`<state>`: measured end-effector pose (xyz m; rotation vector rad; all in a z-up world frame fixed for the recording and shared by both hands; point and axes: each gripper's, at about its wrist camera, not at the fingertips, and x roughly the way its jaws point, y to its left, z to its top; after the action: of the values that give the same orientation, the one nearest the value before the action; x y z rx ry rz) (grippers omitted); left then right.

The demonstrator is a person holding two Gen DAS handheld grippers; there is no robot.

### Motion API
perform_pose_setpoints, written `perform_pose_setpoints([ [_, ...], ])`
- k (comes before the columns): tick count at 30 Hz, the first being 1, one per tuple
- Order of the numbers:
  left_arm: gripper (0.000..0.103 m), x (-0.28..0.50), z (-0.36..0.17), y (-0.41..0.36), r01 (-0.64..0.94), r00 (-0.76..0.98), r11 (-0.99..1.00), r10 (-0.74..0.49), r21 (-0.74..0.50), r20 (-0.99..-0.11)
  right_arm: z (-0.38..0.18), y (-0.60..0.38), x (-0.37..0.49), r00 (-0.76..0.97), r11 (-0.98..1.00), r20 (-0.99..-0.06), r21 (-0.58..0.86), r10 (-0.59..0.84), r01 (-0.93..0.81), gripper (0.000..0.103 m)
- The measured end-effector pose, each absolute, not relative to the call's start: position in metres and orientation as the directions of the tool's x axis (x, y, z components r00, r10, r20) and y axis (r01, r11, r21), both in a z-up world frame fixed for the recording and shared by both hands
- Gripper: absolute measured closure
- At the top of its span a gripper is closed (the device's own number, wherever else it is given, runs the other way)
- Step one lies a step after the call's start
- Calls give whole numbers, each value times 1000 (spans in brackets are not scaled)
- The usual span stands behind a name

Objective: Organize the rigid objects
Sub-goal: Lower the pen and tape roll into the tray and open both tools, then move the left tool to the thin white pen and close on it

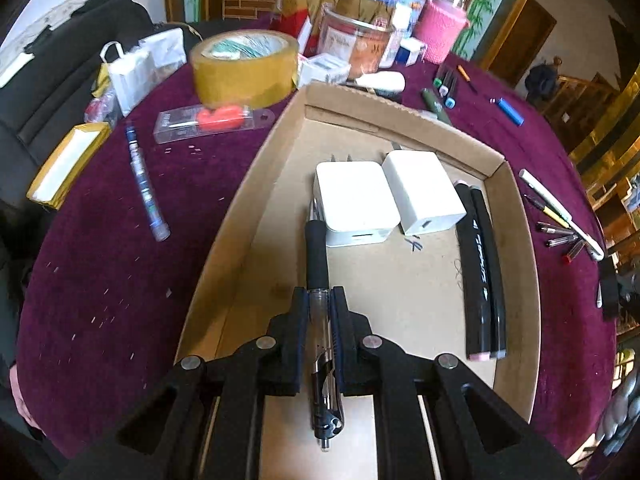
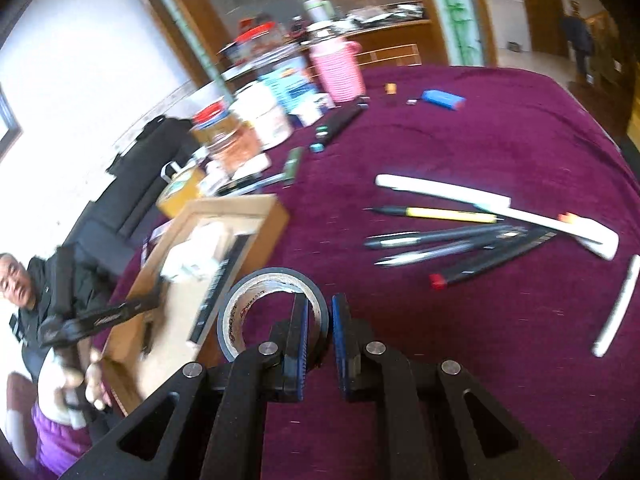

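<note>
Left tongs (image 1: 320, 292) nearest the lens, clamped on a retractable pen (image 1: 318, 276); barrel runs forward between the jaws, black grip end pointing into the cardboard tray (image 1: 516, 248). Pen tip sits just beside the nearer white charger (image 1: 354, 200).

Right tongs (image 2: 320, 312) grip the wall of a black tape roll (image 2: 244, 300), one jaw inside the ring, one outside. Roll appears lifted over the surface (image 2: 500, 140), just beside the tray's corner.

Inside the tray: second white charger (image 1: 424, 190) touching the first, two black markers (image 1: 480, 272) along the right wall.

Risks, as judged: the pen is held by a smooth clear section and could twist or slide out if tilted. Released here, it could land against the charger and roll. The tape roll could pivot in its thin-wall grip.

Room: open floor in the tray's left half and near end. Tray walls are low. Loose pens (image 2: 460, 236) lie well apart to the right; yellow tape roll (image 1: 244, 68) stands beyond the far left corner.
</note>
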<state>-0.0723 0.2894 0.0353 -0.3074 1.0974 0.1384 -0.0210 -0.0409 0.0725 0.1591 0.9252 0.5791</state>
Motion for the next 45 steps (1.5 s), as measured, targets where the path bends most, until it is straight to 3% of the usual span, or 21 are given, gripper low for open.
perform_pose_setpoints([
  [9,90,-25,32,287,-253,444,962,26,-98,-896,78,23,-32,395,786,-713,359,579,-504,90],
  [11,85,-24,32,289,-258,448,958,6,-123,-894,77,39,-34,378,774,-719,353,584,-525,90],
  [13,65,-32,37,291,-257,467,952,-29,-167,-884,73,57,-34,351,761,-729,349,587,-547,90],
  [21,40,-96,69,310,-271,612,920,-62,-283,-788,41,127,-26,247,734,-804,307,541,-606,89],
  [30,36,-148,79,323,-272,676,909,-53,-316,-735,22,158,11,289,796,-862,193,417,-573,89],
  [38,32,-159,82,321,-254,694,900,-86,-355,-715,22,161,28,293,814,-863,203,411,-544,87],
  [40,26,-159,82,316,-244,691,902,-96,-356,-716,27,152,26,281,809,-844,264,458,-525,79],
  [42,25,-158,81,311,-232,682,901,-118,-367,-722,38,136,23,287,801,-811,325,510,-503,52],
  [44,25,-157,80,304,-207,673,898,-158,-389,-723,47,116,17,323,801,-782,345,533,-489,34],
  [45,25,-156,79,299,-192,669,895,-181,-403,-721,53,101,13,351,803,-763,350,543,-482,33],
])
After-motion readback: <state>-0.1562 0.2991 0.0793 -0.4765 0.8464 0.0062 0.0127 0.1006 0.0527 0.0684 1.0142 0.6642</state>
